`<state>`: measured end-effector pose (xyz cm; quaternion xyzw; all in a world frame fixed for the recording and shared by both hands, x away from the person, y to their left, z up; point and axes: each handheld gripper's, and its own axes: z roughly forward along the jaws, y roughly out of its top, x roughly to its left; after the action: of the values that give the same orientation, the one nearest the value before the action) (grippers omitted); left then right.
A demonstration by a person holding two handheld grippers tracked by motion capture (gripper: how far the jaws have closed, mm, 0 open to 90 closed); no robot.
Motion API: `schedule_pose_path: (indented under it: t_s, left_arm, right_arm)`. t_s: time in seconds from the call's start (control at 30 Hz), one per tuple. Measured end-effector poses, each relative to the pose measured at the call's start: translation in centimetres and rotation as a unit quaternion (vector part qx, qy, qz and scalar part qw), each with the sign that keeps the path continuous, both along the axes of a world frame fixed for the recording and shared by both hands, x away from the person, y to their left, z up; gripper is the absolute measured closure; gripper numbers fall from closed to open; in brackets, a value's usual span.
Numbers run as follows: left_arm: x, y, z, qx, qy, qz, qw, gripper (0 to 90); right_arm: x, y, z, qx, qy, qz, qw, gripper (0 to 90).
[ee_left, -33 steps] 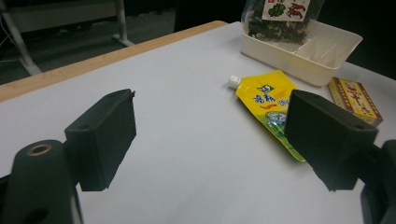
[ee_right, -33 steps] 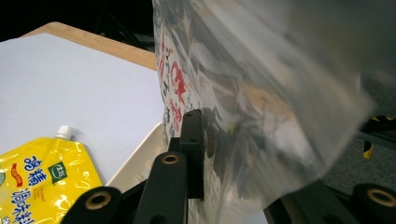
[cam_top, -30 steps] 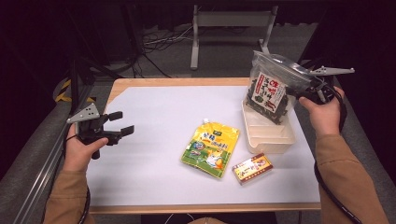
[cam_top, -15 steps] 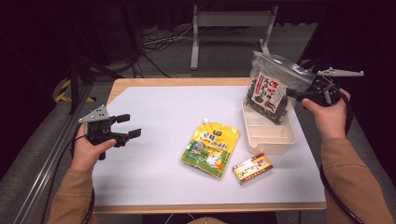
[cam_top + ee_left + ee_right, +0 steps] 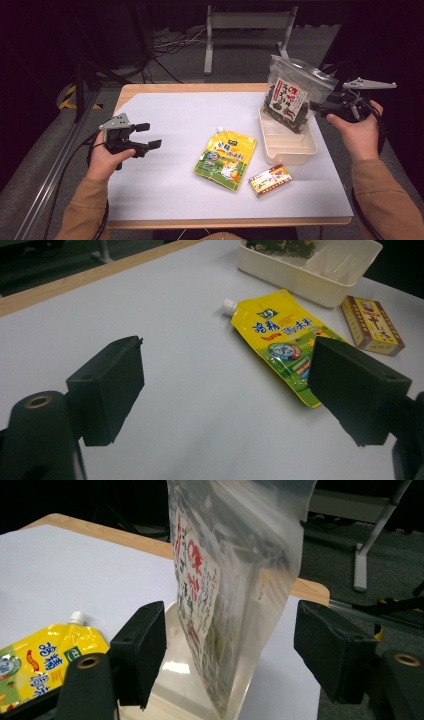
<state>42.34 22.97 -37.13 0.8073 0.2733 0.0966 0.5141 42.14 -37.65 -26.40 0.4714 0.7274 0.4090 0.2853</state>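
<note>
A clear bag of dark seaweed [image 5: 290,95] with a red-lettered label stands leaning in the white tray [image 5: 292,152] at the right. My right gripper [image 5: 320,107] is at the bag's right edge. Its jaws have just been opening, and in the right gripper view the bag [image 5: 235,580] hangs between them, touching neither pad; the right gripper [image 5: 232,647] is open. A yellow spouted pouch [image 5: 226,157] lies flat at mid-table, with a small red-and-yellow box [image 5: 270,180] to its right. My left gripper [image 5: 148,135] hovers open over the white mat, left of the pouch [image 5: 280,340].
A white mat [image 5: 175,115] covers the wooden table, whose edge [image 5: 190,87] shows at the back. Behind it stand a metal frame's legs [image 5: 207,50] and floor cables [image 5: 165,45]. From the left gripper view, the box [image 5: 372,325] and tray [image 5: 300,277] lie beyond the pouch.
The right gripper's jaws have opened off the seaweed bag and the hand has drawn slightly to the right. My left gripper has moved right, towards the yellow pouch.
</note>
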Motion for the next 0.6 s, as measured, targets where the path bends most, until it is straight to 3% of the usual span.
schedule_pose_path:
  t_s: [0.2,0.6]
  left_arm:
    - [0.3,-1.4,-0.1,0.018,0.008,-0.005,0.9998,14.8]
    - [0.2,-3.9,-1.1,0.057,0.051,-0.004,0.9971,13.7]
  right_arm:
    - [-1.6,0.1,-0.2,0.005,0.004,0.01,0.9999,29.8]
    - [-4.0,0.8,-2.0,0.018,0.001,0.058,0.9982,30.5]
